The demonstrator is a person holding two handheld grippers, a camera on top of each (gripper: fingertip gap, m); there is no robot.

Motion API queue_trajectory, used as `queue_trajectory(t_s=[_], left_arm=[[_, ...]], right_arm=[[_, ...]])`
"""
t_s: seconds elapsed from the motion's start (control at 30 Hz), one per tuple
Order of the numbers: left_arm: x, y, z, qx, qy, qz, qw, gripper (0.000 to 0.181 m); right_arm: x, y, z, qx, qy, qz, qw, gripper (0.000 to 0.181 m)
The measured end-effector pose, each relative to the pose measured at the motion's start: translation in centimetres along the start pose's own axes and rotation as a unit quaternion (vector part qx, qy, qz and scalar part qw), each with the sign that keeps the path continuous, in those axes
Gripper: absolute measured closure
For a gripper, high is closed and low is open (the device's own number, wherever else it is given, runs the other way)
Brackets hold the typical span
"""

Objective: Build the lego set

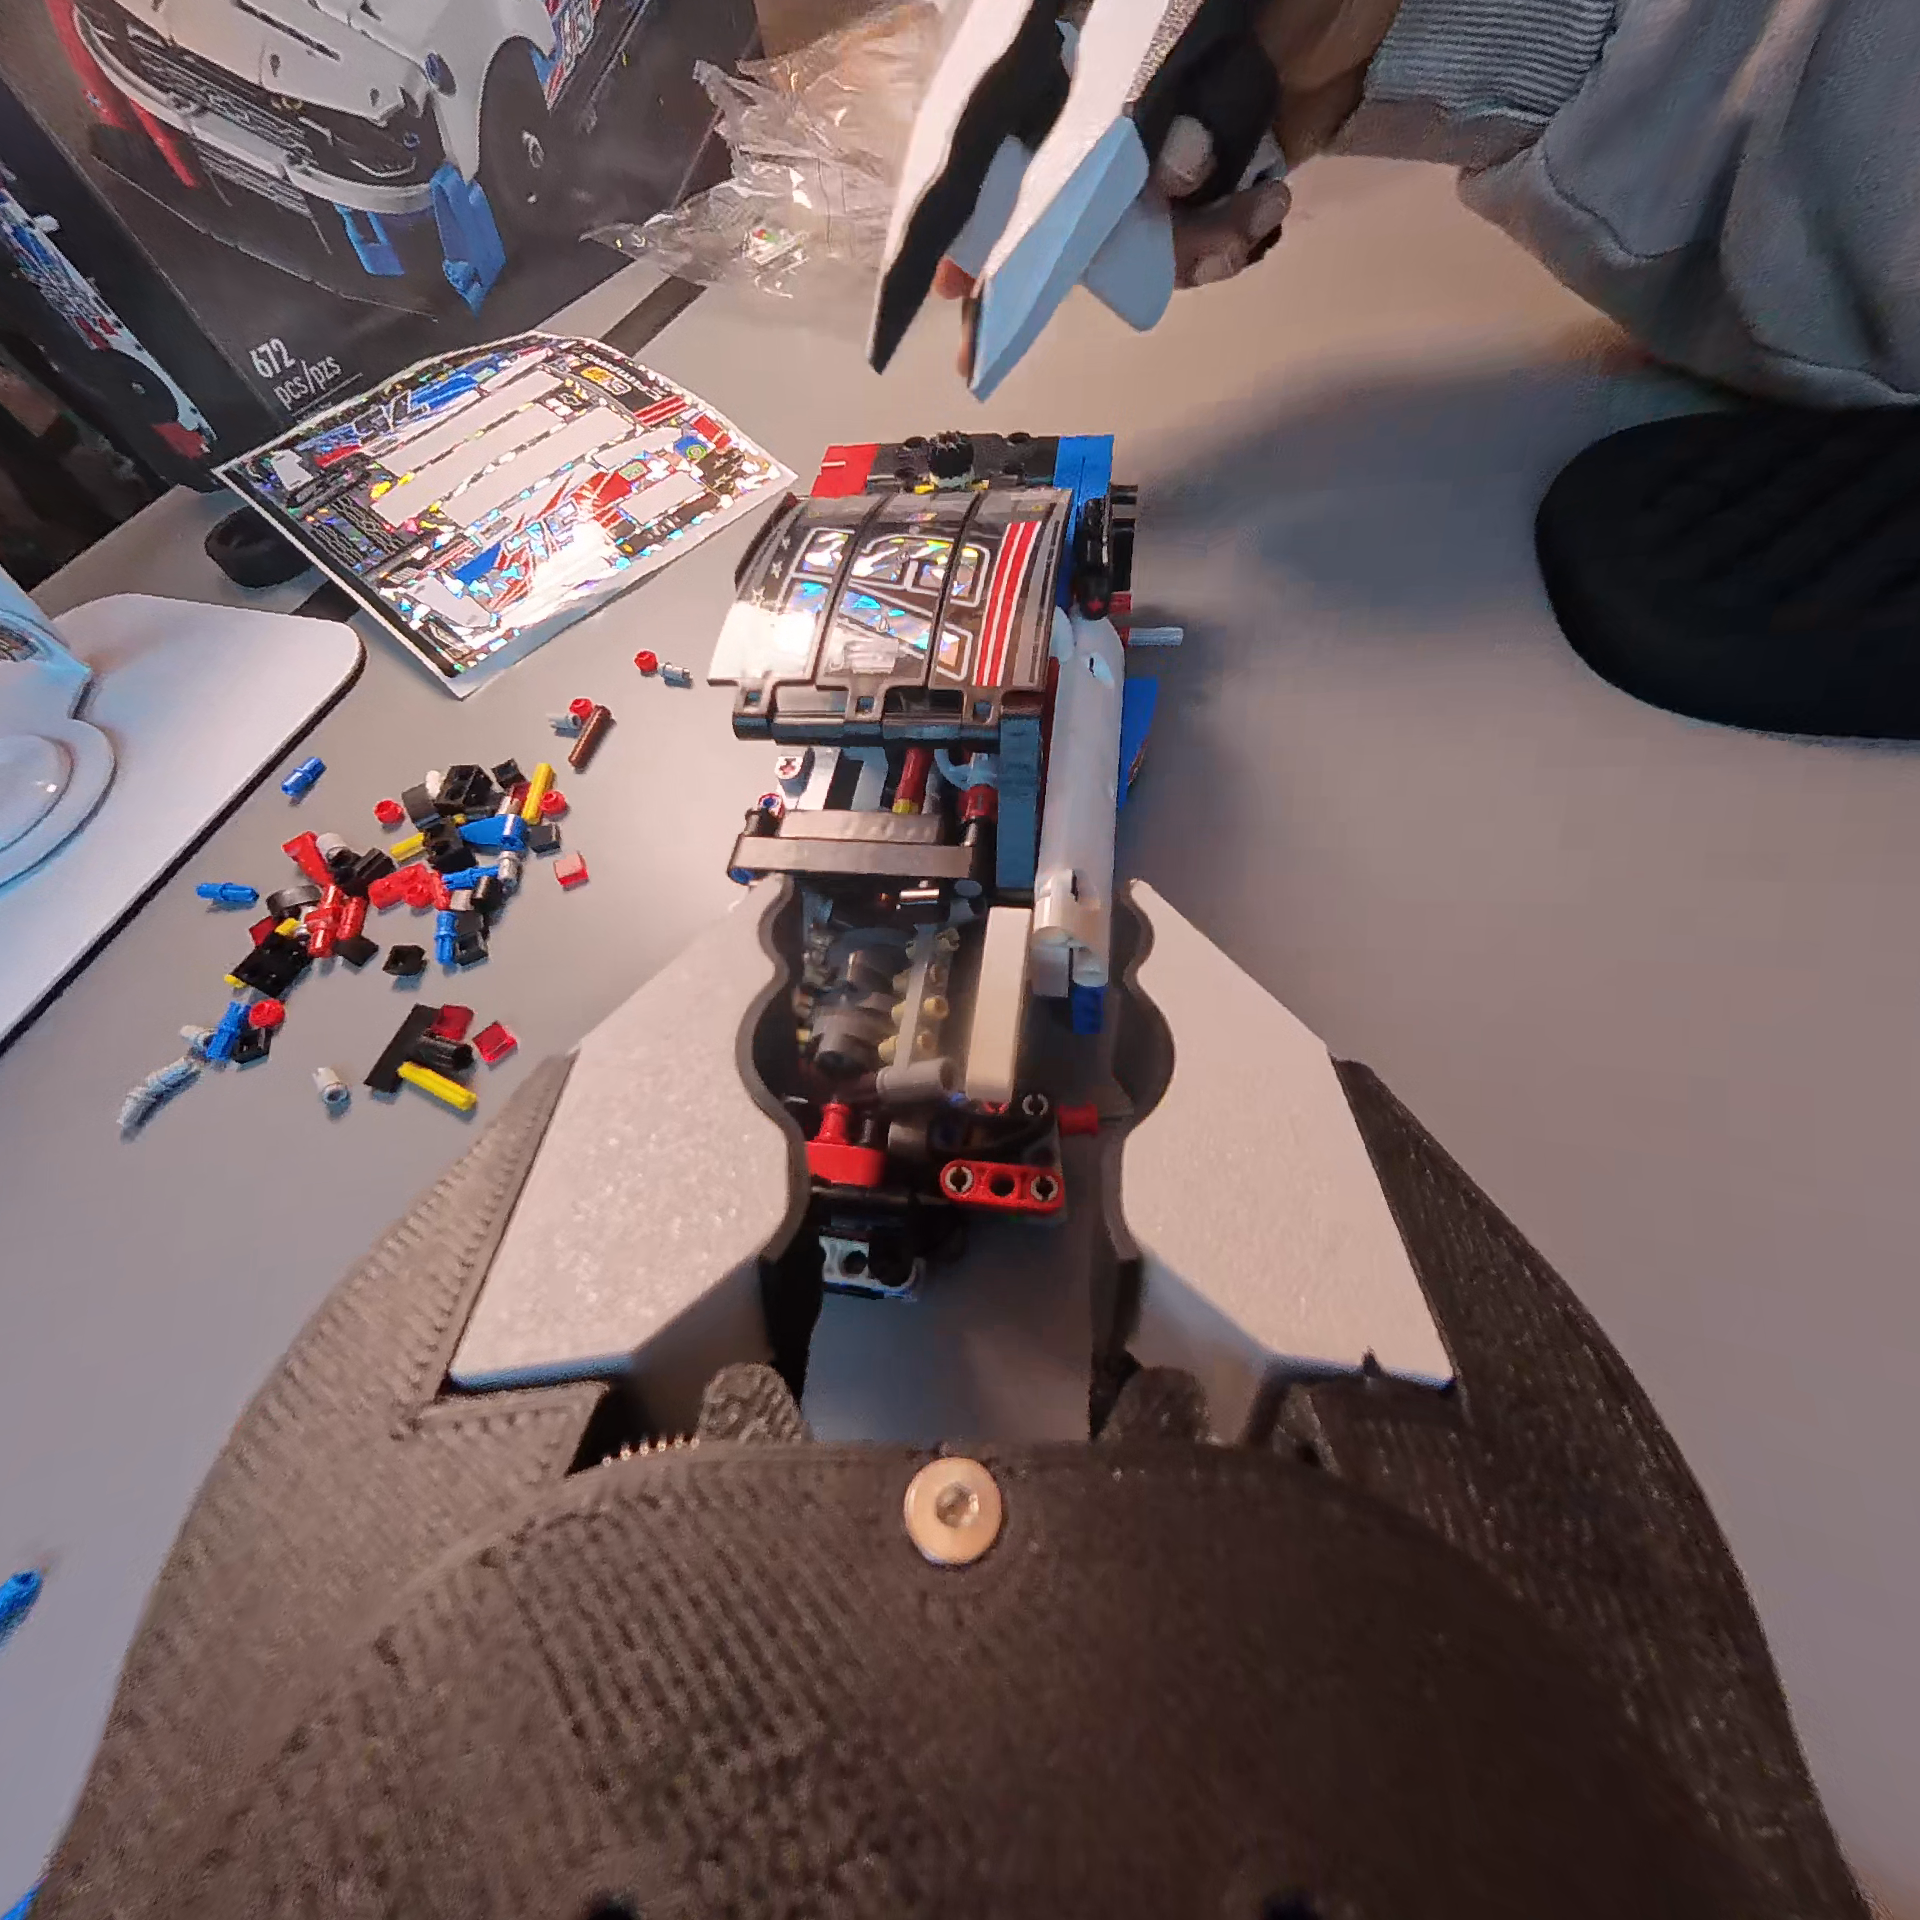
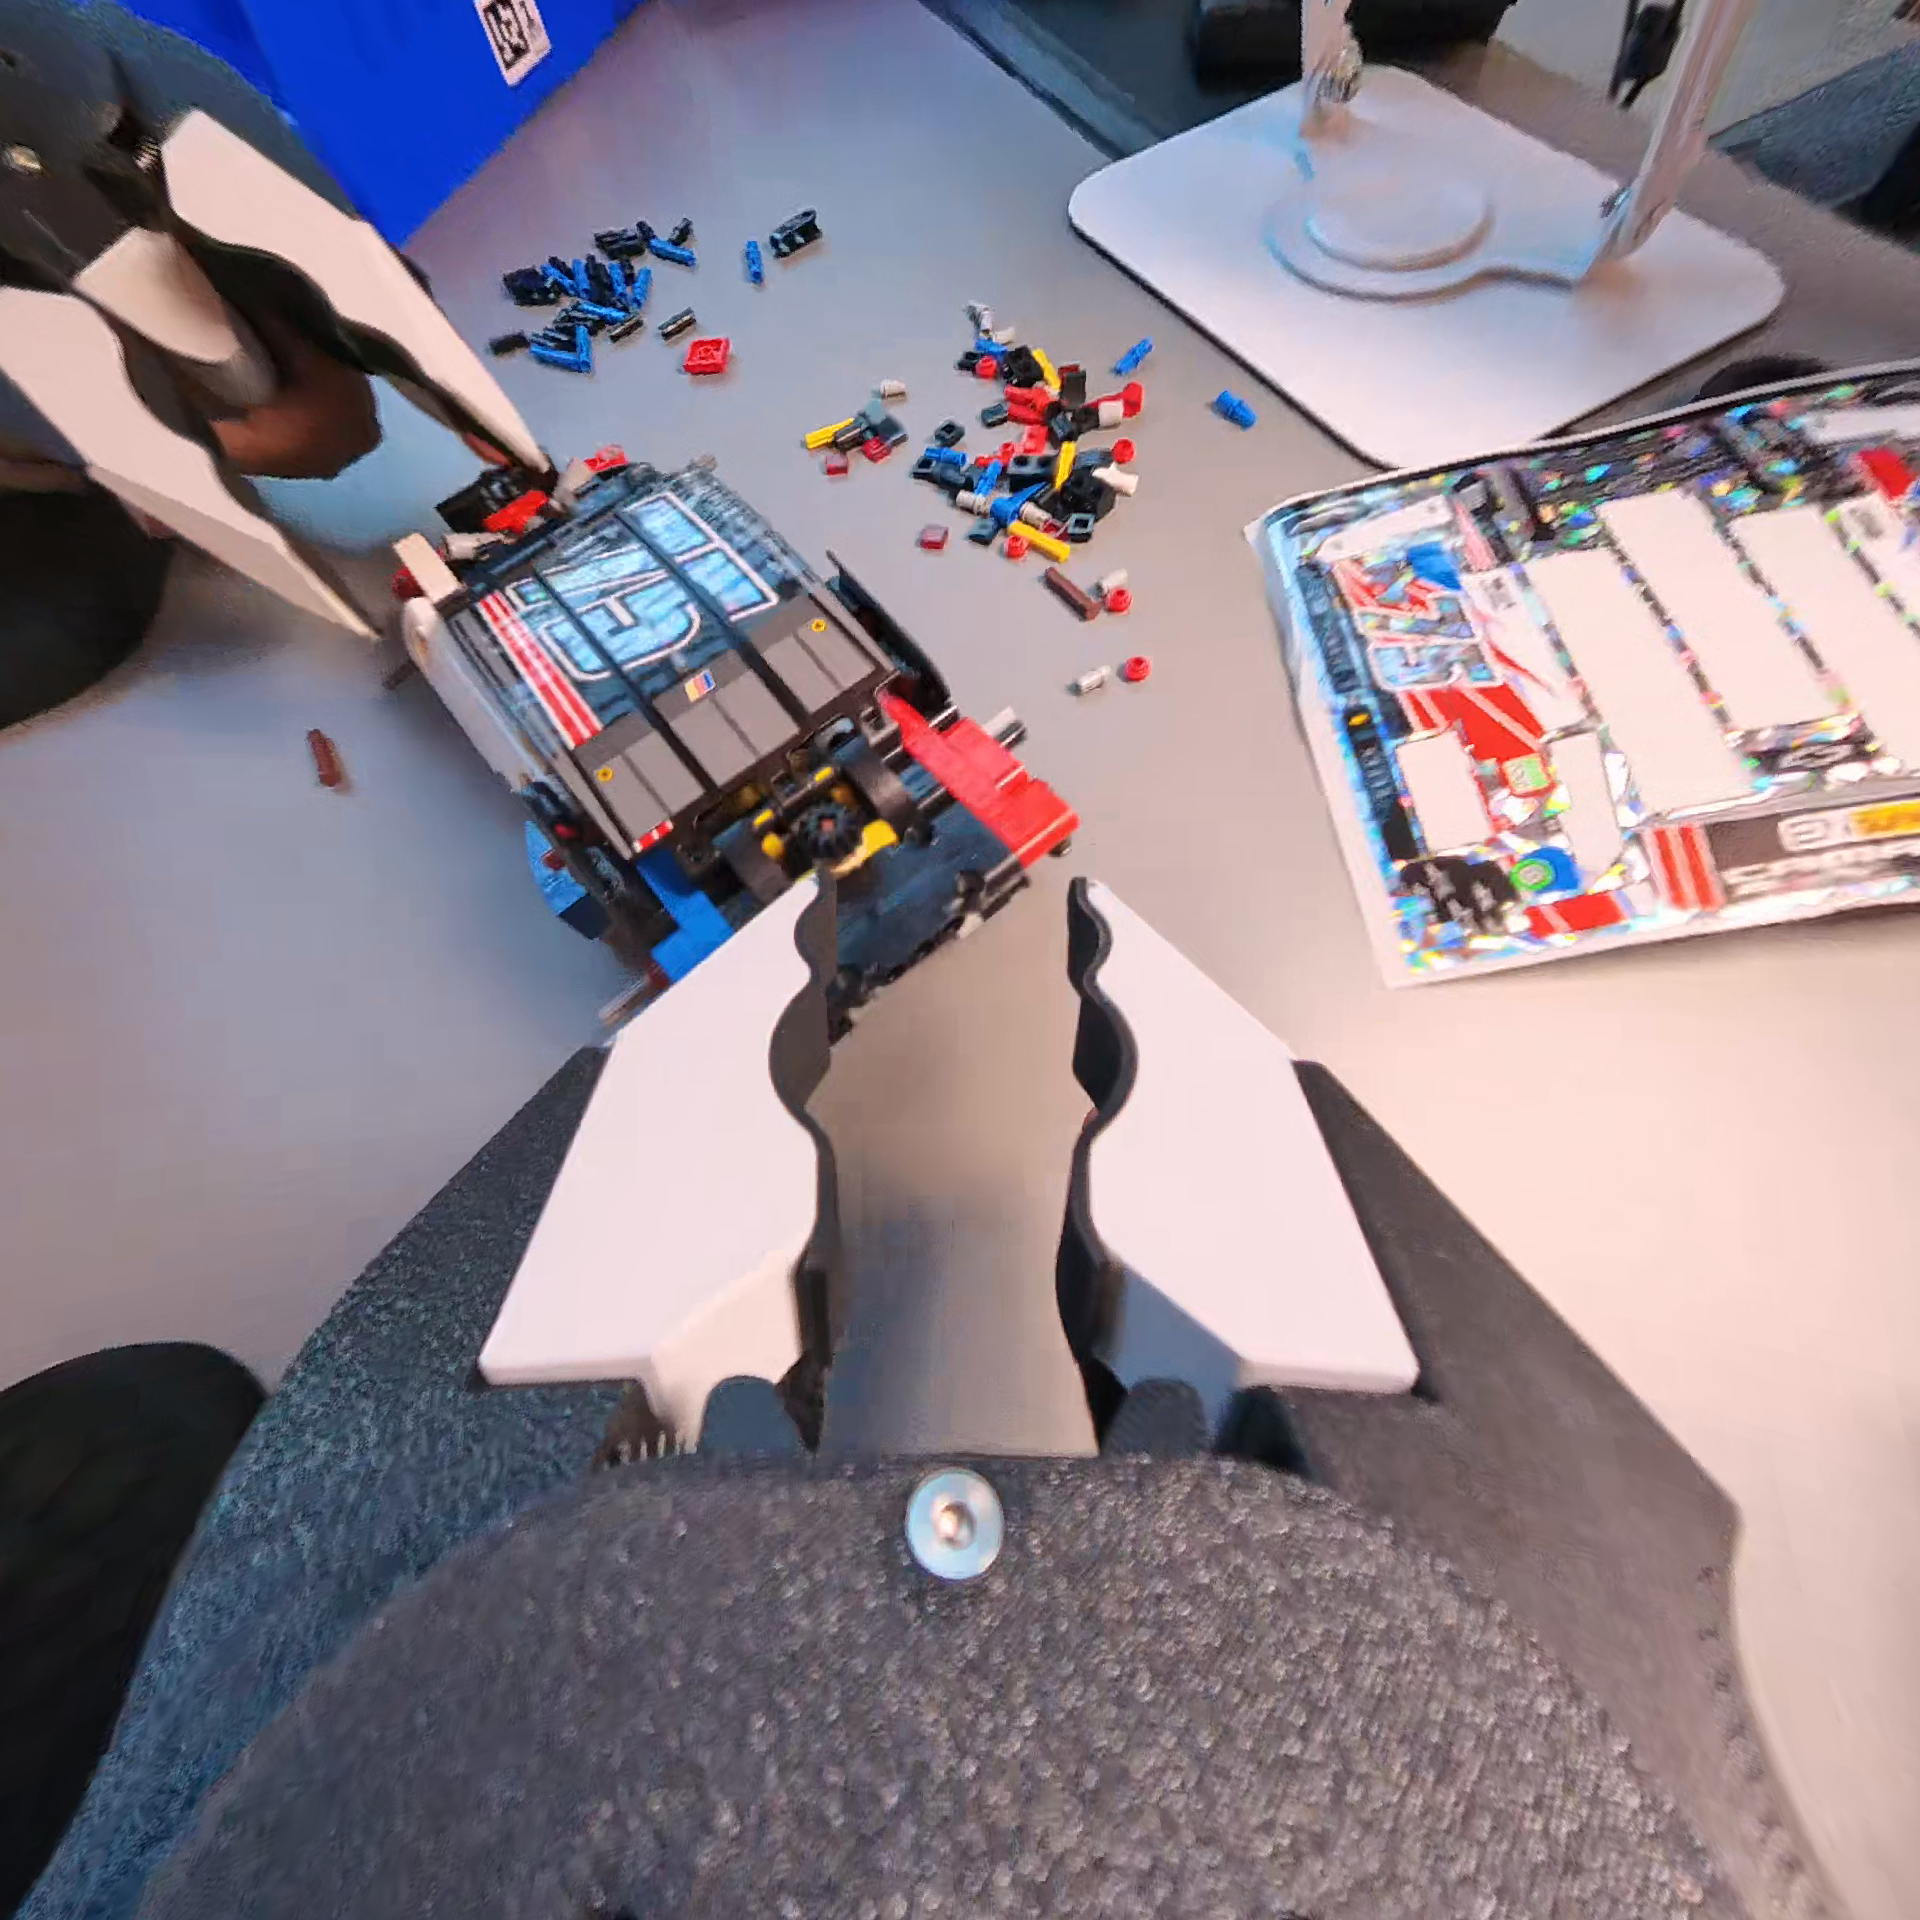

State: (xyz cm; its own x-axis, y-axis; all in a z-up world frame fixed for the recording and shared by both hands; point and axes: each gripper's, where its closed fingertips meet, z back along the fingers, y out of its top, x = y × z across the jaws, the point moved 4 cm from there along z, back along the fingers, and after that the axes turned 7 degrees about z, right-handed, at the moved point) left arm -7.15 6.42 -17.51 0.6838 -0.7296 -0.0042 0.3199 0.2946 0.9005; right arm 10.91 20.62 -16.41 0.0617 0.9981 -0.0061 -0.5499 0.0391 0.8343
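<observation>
The half-built lego car sits out in the middle of the grey table, its black roof panel carrying shiny stickers and red stripes. The left gripper has its two white fingers spread around the car's front end, one on each side of the exposed engine parts, pressed close to the bodywork; whether they actually pinch it is hard to tell. The right gripper hangs just off the car's rear end, fingers parted with nothing between them, tips clear of the model. Toward the far side of the table lies a loose pile of small lego pieces in red, blue, black and yellow, with a second cluster of blue and black pins beyond it. A holographic sticker sheet lies flat beside the pile, next to a white monitor stand base. The set's box stands at the table's far edge with crumpled clear plastic bags beside it.
</observation>
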Motion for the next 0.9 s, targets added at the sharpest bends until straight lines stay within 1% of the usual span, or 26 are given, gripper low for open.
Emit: queue_trajectory(t_s=[0.1, 0.17, 0.23, 0.5, 0.63, 0.73, 0.83, 0.9], left_arm=[[-0.5, 0.2, -0.6, -0.010, 0.005, -0.004, 1.000, 0.116], [-0.8, 0.0, -1.1, -0.024, 0.005, 0.001, 1.000, 0.110], [-1.1, 0.0, -1.1, -0.028, 0.008, -0.005, 1.000, 0.111], [-2.0, -0.7, 0.7, -0.031, 0.001, 0.006, 1.000, 0.119], [-1.4, 0.1, 1.7, -0.001, -0.006, -0.011, 1.000, 0.140], [-0.9, 0.6, 1.5, 0.002, -0.006, -0.027, 1.000, 0.150], [-0.4, 0.5, 0.7, -0.010, -0.009, -0.046, 0.999, 0.159], [-0.2, 0.5, 0.3, -0.017, -0.013, -0.052, 0.998, 0.164]], right_arm=[[-1.2, -1.4, -0.3, 0.013, 0.045, -0.032, 0.998, 0.135], [-2.0, -1.6, -0.9, 0.025, 0.059, -0.032, 0.997, 0.137], [-2.3, -1.6, -1.2, 0.035, 0.055, -0.036, 0.997, 0.136], [-4.9, -1.6, -1.2, 0.040, 0.054, -0.031, 0.997, 0.137], [-5.5, -1.6, -1.0, 0.033, 0.036, -0.018, 0.999, 0.137], [-5.7, -0.3, -0.3, 0.021, -0.003, 0.026, 0.999, 0.141], [-6.7, 2.6, 0.1, 0.009, -0.036, 0.105, 0.994, 0.141], [-7.9, 4.4, -0.6, -0.002, -0.041, 0.152, 0.988, 0.141]])
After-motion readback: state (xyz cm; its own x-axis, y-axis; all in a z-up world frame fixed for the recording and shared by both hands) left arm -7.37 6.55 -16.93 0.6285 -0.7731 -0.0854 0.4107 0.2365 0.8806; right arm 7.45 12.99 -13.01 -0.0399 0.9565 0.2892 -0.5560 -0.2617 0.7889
